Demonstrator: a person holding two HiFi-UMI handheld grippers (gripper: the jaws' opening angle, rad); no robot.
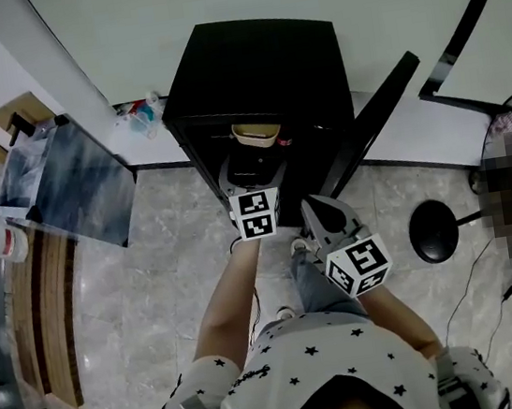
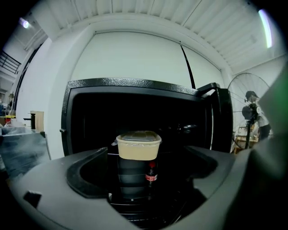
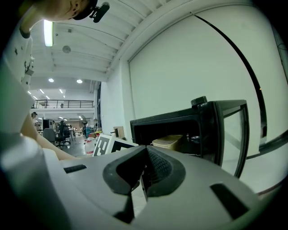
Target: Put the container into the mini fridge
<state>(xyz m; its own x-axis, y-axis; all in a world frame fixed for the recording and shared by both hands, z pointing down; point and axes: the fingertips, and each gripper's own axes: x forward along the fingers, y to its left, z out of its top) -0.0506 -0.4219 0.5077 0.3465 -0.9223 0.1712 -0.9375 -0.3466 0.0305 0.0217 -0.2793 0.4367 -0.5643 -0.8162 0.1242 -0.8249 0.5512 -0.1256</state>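
Head view — left hand-held gripper spread before container; right hand-held gripper pressed together.

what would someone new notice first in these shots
The black mini fridge stands open against the white wall. Inside it a beige lidded container sits on top of a dark cylinder, with a small red-labelled bottle beside it. The left tool points into the fridge with its jaws apart, while the right tool is off to the side with its jaws together and nothing in them.
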